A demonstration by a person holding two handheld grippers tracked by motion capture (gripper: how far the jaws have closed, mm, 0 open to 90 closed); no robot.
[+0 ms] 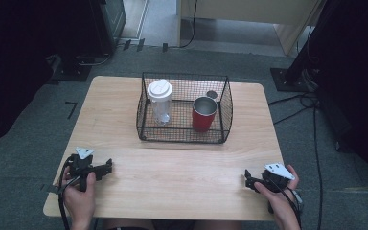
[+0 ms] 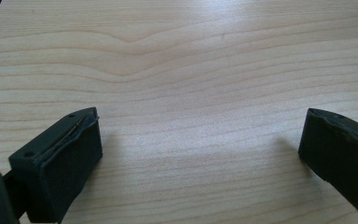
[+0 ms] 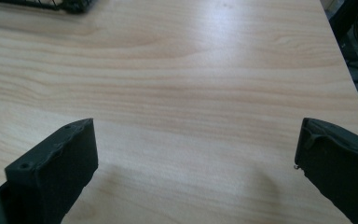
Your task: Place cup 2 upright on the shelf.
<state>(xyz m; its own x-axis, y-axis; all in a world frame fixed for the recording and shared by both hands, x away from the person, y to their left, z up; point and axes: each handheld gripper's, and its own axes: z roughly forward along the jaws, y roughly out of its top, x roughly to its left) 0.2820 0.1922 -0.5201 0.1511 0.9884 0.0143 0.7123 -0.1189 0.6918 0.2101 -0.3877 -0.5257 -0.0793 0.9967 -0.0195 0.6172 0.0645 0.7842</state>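
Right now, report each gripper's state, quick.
Left gripper: open, jaws wide apart over the light wooden table, holding nothing.
Right gripper: open, jaws wide apart, holding nothing.

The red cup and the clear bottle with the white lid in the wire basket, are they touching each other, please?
Apart. The high view shows bare basket floor between the red cup and the clear bottle, which stand at opposite sides of the wire basket.

Smooth pale wood table; black wire basket; glossy red metal-lined cup; clear plastic bottle.
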